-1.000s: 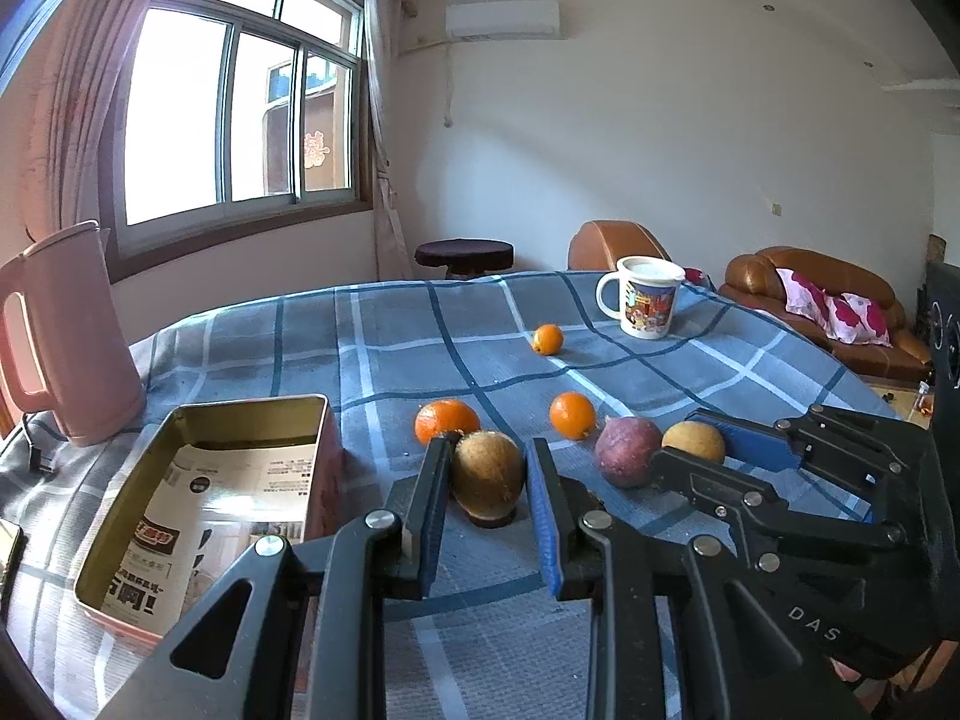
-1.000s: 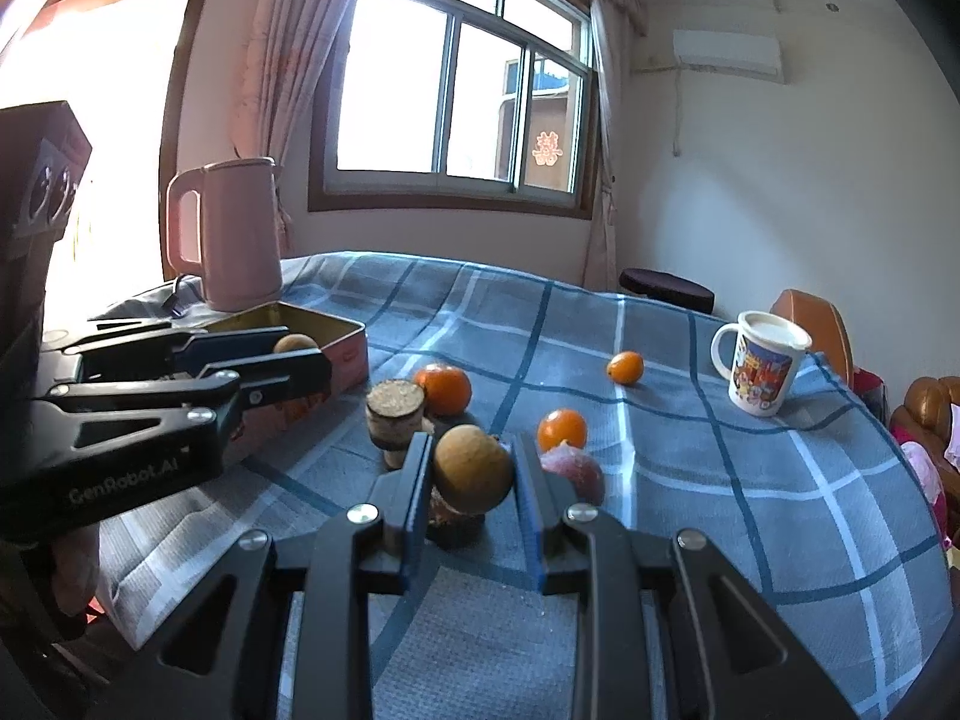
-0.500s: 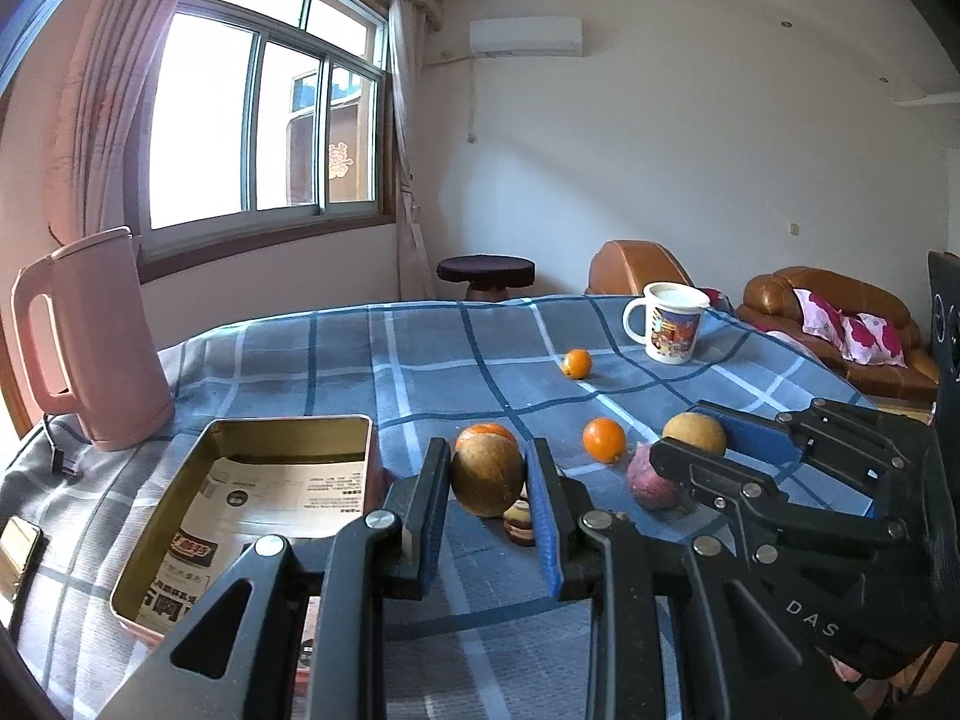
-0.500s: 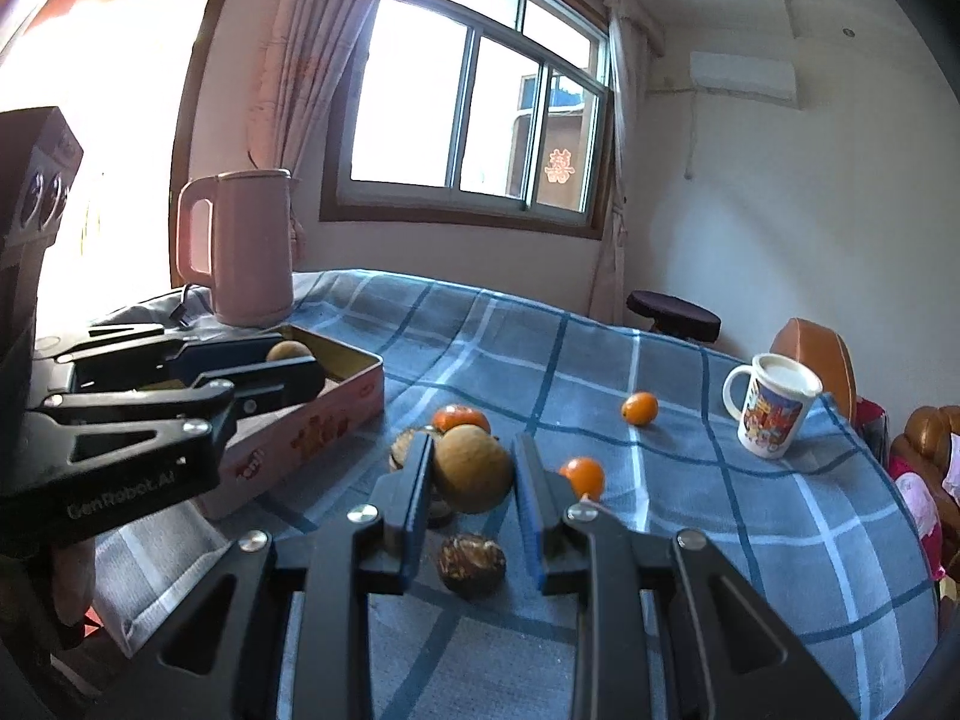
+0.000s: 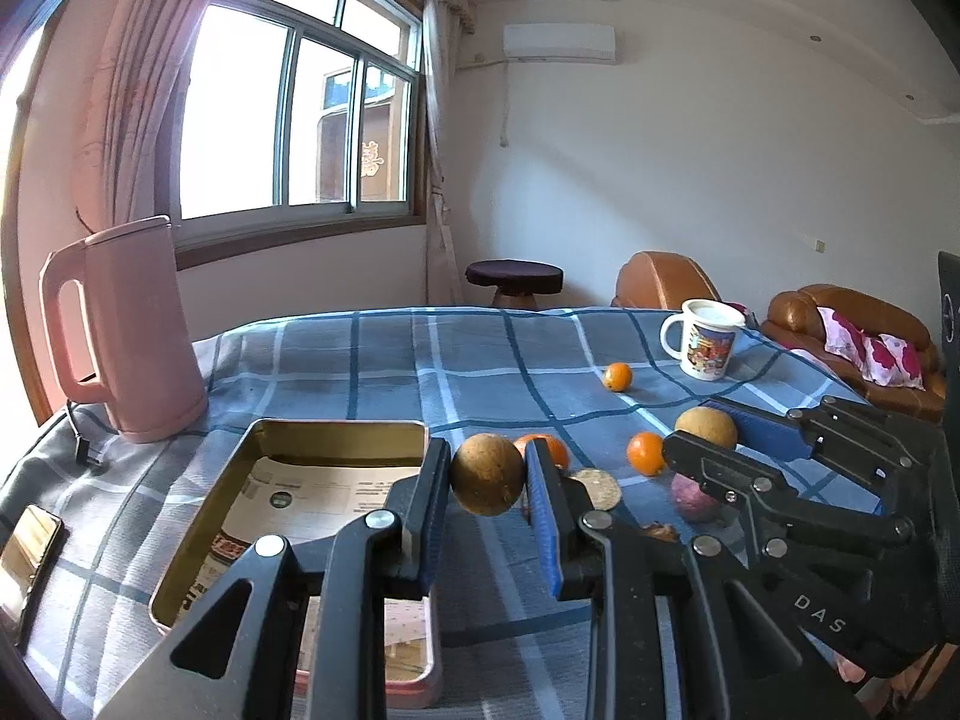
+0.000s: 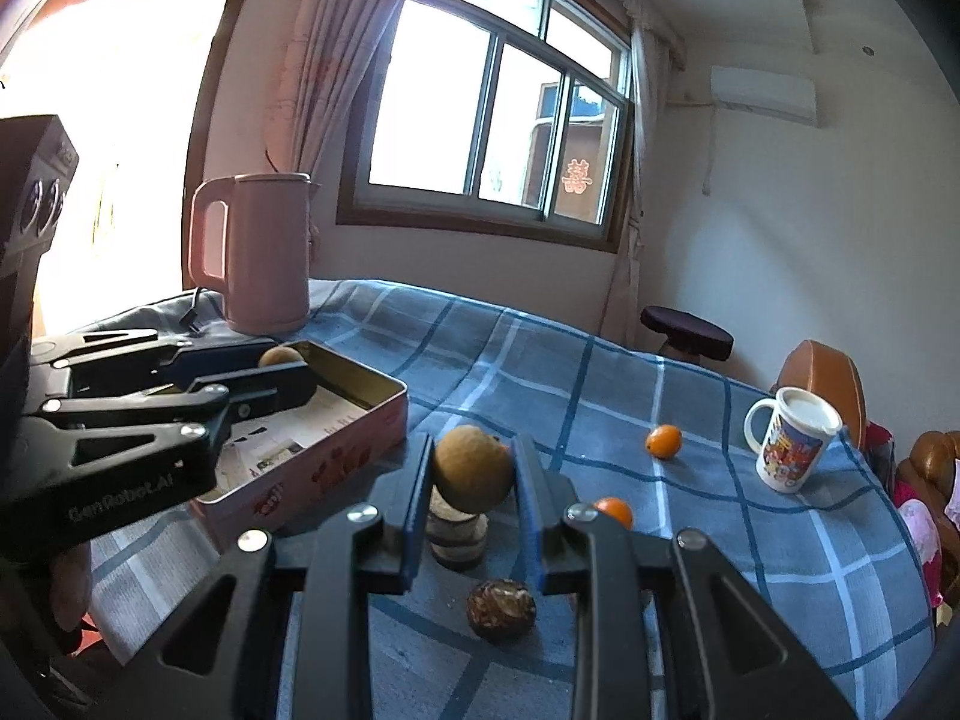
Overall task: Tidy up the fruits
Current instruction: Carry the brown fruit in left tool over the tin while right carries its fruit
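Both grippers, left point(image 5: 487, 476) and right point(image 6: 471, 476), have lifted their round brown fruits point(image 5: 487, 474) toward the open gold-lined tin point(image 5: 336, 429), pinching firmly.

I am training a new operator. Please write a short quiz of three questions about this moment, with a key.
1. True or false: the left gripper holds a brown fruit.
2. What lies inside the tin?
A. oranges
B. printed paper
C. a mug
3. Fill in: the right gripper is shut on a ____ fruit.

Key:
1. True.
2. B. Only printed paper shows in it.
3. Brown.
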Demonstrator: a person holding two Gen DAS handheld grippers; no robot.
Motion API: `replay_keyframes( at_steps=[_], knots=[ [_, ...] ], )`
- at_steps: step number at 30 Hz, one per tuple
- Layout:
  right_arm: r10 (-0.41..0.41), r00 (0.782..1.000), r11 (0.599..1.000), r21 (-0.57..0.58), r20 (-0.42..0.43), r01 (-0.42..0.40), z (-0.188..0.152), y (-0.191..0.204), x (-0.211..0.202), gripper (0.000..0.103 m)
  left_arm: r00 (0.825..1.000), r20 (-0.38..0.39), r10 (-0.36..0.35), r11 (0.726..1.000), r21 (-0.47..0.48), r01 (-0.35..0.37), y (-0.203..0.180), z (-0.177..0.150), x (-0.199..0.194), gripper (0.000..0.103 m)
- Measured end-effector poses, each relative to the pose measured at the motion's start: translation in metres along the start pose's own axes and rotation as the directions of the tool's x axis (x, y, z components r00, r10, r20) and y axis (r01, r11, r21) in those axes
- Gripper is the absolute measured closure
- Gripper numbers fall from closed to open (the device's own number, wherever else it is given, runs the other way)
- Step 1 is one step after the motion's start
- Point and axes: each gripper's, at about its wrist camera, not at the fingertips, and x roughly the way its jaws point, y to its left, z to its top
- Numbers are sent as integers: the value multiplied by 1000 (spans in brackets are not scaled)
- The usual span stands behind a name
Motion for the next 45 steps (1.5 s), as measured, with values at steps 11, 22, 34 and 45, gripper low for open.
replay_keyframes(
  at_steps=[11,22,34,45],
  knots=[
    [15,1000,1000,-19,1,-15,13,8,12,74,999,-6,48,998,-27,-48,23,2,0,76],
    [29,1000,999,-44,5,-29,26,18,24,74,994,-37,99,994,-33,-100,45,4,8,76],
    [60,998,996,-72,-9,-60,34,35,44,74,985,-82,152,987,-43,-156,72,-2,22,76],
    [93,995,991,-91,-35,-96,39,51,65,74,976,-125,179,982,-41,-185,91,-8,37,76]
  ],
)
